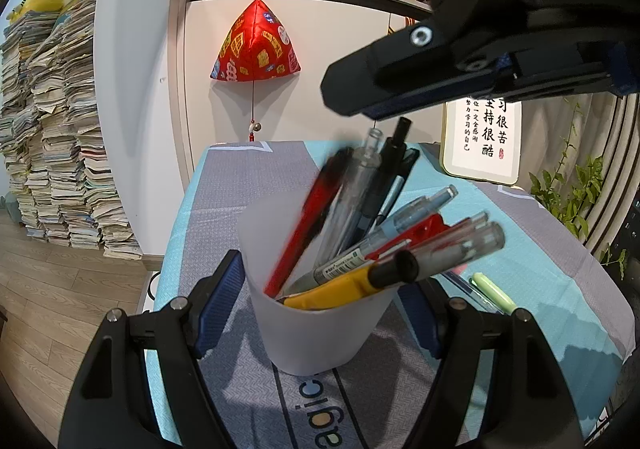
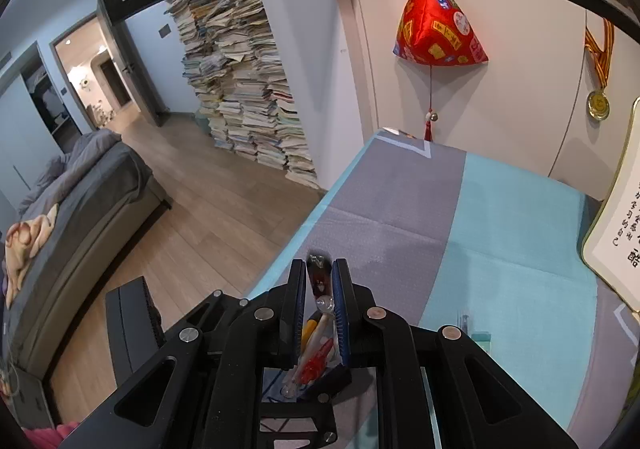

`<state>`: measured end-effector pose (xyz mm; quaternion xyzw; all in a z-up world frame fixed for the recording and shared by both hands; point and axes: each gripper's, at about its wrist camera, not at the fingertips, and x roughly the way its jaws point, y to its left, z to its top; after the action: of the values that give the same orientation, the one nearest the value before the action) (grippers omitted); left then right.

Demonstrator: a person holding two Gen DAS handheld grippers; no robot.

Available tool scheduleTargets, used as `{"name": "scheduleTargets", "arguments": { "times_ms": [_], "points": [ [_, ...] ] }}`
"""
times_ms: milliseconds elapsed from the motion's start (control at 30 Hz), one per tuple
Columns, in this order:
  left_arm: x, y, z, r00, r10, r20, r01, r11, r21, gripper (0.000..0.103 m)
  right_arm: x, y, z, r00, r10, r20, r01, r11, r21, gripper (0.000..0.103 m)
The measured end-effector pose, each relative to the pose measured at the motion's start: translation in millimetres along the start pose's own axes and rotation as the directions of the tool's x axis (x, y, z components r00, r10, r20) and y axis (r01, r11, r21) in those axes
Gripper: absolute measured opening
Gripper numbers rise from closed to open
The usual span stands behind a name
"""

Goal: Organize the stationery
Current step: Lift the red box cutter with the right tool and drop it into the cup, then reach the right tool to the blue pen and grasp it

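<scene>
A frosted white cup (image 1: 320,325) full of several pens stands on the grey and teal cloth, between the fingers of my left gripper (image 1: 320,313), which press its sides. A red pen (image 1: 308,225) in the cup is motion-blurred. My right gripper (image 1: 372,89) hovers just above the pens in the left wrist view. In the right wrist view its jaws (image 2: 320,289) stand nearly closed with a blurred dark pen tip (image 2: 319,269) between them; other pens (image 2: 316,349) show below.
A light green pen (image 1: 494,293) and a clear case lie on the cloth right of the cup. A framed calligraphy board (image 1: 484,141) leans at the back right, beside a plant (image 1: 568,193). The table's left edge drops to a wooden floor.
</scene>
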<state>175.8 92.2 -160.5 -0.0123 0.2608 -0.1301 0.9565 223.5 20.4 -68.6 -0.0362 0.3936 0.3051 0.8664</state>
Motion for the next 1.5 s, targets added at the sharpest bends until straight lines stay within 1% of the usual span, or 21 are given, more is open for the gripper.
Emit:
{"name": "scheduleTargets", "arguments": {
  "times_ms": [100,200,267,367,467,567,667,800,933,1067,1167,1267,1400,1500],
  "points": [
    [0.2,-1.3,-2.2,1.000,0.001,-0.001,-0.001,1.000,0.000,0.075,-3.8,-2.3,-0.3,1.000,-0.005,0.009,0.005,1.000,0.010,0.015],
    [0.3,-1.4,-2.8,1.000,0.001,-0.002,-0.001,1.000,0.000,0.075,-16.0,-7.7,-2.6,0.999,-0.017,0.033,0.016,1.000,0.018,0.015],
    [0.3,-1.5,-2.7,1.000,0.001,-0.002,-0.001,1.000,0.001,0.075,-24.9,-12.1,-5.1,0.998,-0.035,0.045,0.034,0.999,0.024,0.015],
    [0.2,-1.5,-3.0,1.000,0.002,-0.003,-0.002,1.000,0.001,0.074,-35.4,-26.8,-13.2,0.995,-0.084,0.052,0.082,0.995,0.048,0.015],
    [-0.7,-0.8,-3.4,1.000,0.003,-0.004,-0.003,1.000,0.002,0.074,-40.6,-46.8,-23.2,0.992,-0.121,0.037,0.117,0.989,0.092,0.015],
    [-1.0,-0.2,-2.9,1.000,0.004,-0.006,-0.004,1.000,0.002,0.074,-37.6,-69.3,-37.6,0.988,-0.153,-0.007,0.152,0.978,0.142,0.015],
    [-1.3,-0.5,-2.3,1.000,0.005,-0.007,-0.005,1.000,0.003,0.074,-26.0,-89.2,-56.3,0.982,-0.173,-0.072,0.184,0.967,0.177,0.015],
    [-2.0,-0.9,-2.7,1.000,0.005,-0.010,-0.005,1.000,0.003,0.074,-8.3,-105.6,-76.8,0.972,-0.179,-0.152,0.207,0.957,0.202,0.015],
    [-2.1,-0.3,-2.3,1.000,0.005,-0.010,-0.005,1.000,0.003,0.074,6.7,-110.1,-83.6,0.964,-0.182,-0.193,0.219,0.956,0.195,0.015],
    [-2.0,-0.3,-2.2,1.000,0.004,-0.011,-0.004,1.000,0.003,0.074,21.7,-105.9,-80.6,0.964,-0.176,-0.201,0.209,0.966,0.155,0.015],
    [-1.4,1.1,-2.2,1.000,0.003,-0.014,-0.003,1.000,0.001,0.074,35.2,-101.8,-73.0,0.960,-0.194,-0.201,0.216,0.972,0.097,0.015],
    [-0.9,1.8,-2.0,1.000,0.002,-0.016,-0.002,1.000,0.000,0.074,49.0,-102.6,-64.3,0.956,-0.209,-0.207,0.226,0.972,0.063,0.015],
    [-0.9,1.8,-2.1,1.000,0.002,-0.016,-0.002,1.000,0.000,0.074,67.0,-110.9,-54.7,0.946,-0.238,-0.218,0.252,0.967,0.039,0.015],
    [0.1,1.4,-2.0,1.000,0.002,-0.018,-0.002,1.000,0.000,0.075,77.2,-118.3,-50.7,0.944,-0.227,-0.238,0.246,0.968,0.054,0.016]
  ]
}}
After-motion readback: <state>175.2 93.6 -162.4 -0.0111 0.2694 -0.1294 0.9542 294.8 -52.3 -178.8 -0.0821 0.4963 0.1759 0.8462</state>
